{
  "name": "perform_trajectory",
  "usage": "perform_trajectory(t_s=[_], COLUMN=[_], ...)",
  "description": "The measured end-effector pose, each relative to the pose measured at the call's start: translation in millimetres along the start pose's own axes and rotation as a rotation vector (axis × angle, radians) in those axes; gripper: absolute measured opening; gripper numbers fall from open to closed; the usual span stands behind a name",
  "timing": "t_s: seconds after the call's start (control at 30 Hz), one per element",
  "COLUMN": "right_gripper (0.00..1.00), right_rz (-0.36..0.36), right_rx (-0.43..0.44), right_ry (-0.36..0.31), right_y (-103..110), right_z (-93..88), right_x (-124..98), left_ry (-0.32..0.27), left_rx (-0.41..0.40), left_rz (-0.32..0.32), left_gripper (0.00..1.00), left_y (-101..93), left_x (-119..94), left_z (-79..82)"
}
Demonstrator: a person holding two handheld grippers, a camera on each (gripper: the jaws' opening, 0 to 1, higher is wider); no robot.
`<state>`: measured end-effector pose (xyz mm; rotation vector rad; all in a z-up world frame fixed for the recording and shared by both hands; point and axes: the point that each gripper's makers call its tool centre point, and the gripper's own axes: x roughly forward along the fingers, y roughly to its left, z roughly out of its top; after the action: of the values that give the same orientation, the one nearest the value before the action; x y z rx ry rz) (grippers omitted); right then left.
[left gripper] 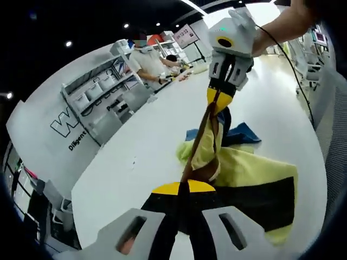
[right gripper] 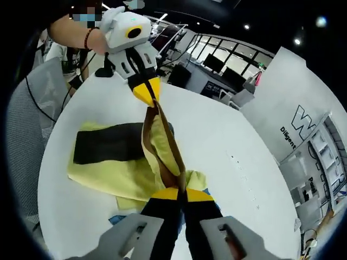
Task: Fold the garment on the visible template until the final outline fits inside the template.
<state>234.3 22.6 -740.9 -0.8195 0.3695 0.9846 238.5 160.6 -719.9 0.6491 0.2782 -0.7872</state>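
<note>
The left tongs (left gripper: 184, 187) are clenched on a brown-edged fold of the garment (left gripper: 255, 179), their yellow tips pressed together over the cloth at the bottom of the left gripper view. Across from them the right tongs (left gripper: 218, 100) are likewise clenched on the same brown strip, so the fabric hangs taut between the two. In the right gripper view the right tongs (right gripper: 181, 194) grip the cloth low in the frame, and the left tongs (right gripper: 147, 91) pinch its far end, held by a person's hand with a red band at the wrist.

The garment is pale yellow with a broad black band and brown trim; most of it lies rumpled on the white surface (left gripper: 141, 157) below the lifted strip. A blue piece (left gripper: 244, 132) shows beneath it, its edge peeking out from under the yellow cloth.

Beyond the surface, grey shelving (left gripper: 103, 97) holds storage bins against a white wall with dark lettering. A person in a white shirt (left gripper: 147, 64) works at the far end. The right gripper view shows a mesh chair back (right gripper: 32, 124), monitors on desks (right gripper: 217, 65) and large windows.
</note>
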Motion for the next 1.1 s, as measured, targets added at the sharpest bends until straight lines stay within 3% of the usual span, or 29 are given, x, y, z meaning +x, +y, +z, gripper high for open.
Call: perform_trajectory(t_s=[0.4,0.47,0.53,0.57,0.67,0.8,1.1], right_gripper=[0.00,0.00,0.00,0.00,0.00,0.00,0.00], right_rz=[-0.106,-0.115,-0.149,-0.140,-0.142,-0.160,-0.164], right_rx=[0.095,0.092,0.083,0.096,0.096,0.068,0.034], right_ry=[-0.028,-0.025,0.017,0.016,0.005,0.031,0.067], right_y=[-34.2,-37.3,-44.7,-44.8,-50.2,-61.7,-79.3], right_z=[4.8,4.6,-2.9,-3.0,-2.9,-7.0,-14.0], right_x=[12.3,14.8,19.2,21.4,26.5,37.0,62.0], left_ry=[0.007,-0.006,-0.039,-0.051,-0.013,-0.010,0.045], left_rx=[-0.018,-0.062,-0.193,-0.220,-0.179,-0.163,-0.208], left_rz=[0.068,0.081,0.054,0.054,0.072,0.093,0.119], left_gripper=[0.06,0.06,0.06,0.06,0.06,0.06,0.06], left_y=[26.9,33.1,34.2,36.6,45.0,56.5,77.5], left_x=[13.5,15.6,21.1,22.5,29.7,42.5,72.0], left_z=[4.2,5.6,7.9,9.0,3.1,6.1,-11.7])
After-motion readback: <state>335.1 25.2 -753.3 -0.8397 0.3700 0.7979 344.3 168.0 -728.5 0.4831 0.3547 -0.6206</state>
